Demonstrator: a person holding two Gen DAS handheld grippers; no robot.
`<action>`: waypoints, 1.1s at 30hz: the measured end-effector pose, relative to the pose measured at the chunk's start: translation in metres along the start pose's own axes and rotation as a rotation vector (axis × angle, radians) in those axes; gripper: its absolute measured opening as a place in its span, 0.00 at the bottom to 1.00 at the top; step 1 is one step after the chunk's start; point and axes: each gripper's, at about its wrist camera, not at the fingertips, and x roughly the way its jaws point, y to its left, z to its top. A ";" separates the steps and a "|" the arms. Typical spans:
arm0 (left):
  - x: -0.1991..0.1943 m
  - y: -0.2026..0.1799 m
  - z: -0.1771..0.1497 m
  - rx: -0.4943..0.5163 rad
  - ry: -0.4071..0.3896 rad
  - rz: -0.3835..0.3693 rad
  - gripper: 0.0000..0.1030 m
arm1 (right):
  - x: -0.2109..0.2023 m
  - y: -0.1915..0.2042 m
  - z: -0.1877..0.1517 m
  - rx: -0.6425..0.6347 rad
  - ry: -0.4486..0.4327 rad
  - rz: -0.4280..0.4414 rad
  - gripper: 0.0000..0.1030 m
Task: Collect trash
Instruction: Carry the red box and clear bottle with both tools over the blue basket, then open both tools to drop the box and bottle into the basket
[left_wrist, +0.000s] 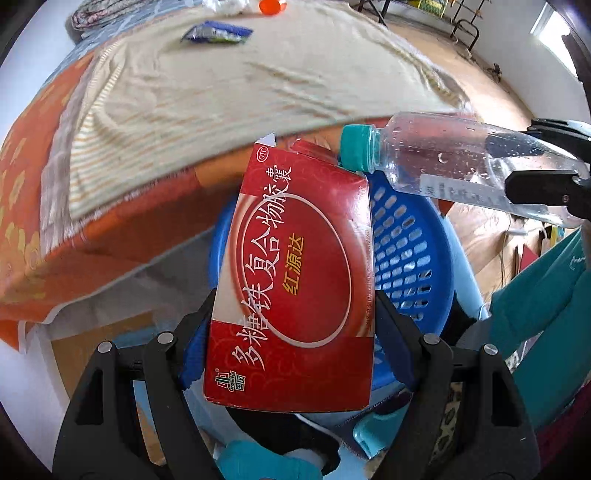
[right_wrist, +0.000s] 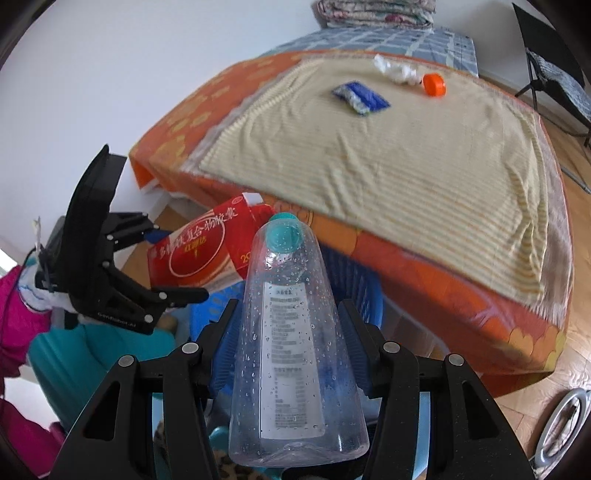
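Note:
My left gripper (left_wrist: 291, 321) is shut on a red medicine box (left_wrist: 295, 273) with white lettering, held over a blue perforated basket (left_wrist: 410, 258). My right gripper (right_wrist: 288, 325) is shut on a clear plastic bottle (right_wrist: 288, 332) with a teal cap, its neck pointing toward the basket (right_wrist: 358, 288). In the left wrist view the bottle (left_wrist: 454, 162) comes in from the right, its cap close to the box's top corner. In the right wrist view the box (right_wrist: 207, 247) and the left gripper (right_wrist: 177, 266) sit at the left.
A bed with an orange cover (left_wrist: 48, 206) and a cream striped blanket (right_wrist: 388, 147) lies beyond the basket. On the blanket rest a blue wrapper (right_wrist: 360, 96), an orange cap (right_wrist: 434, 84) and crumpled white paper (right_wrist: 393, 69). A teal sleeve (left_wrist: 546, 295) is at right. Wood floor (left_wrist: 476, 74) surrounds the bed.

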 end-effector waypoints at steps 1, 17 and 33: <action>0.002 -0.001 -0.001 0.003 0.008 0.003 0.77 | 0.001 0.001 -0.002 -0.006 0.006 -0.006 0.50; 0.036 -0.001 -0.013 0.014 0.125 0.031 0.78 | 0.038 0.007 -0.022 -0.043 0.128 -0.068 0.51; 0.030 -0.002 0.001 -0.015 0.097 0.022 0.79 | 0.043 0.007 -0.012 -0.025 0.107 -0.064 0.53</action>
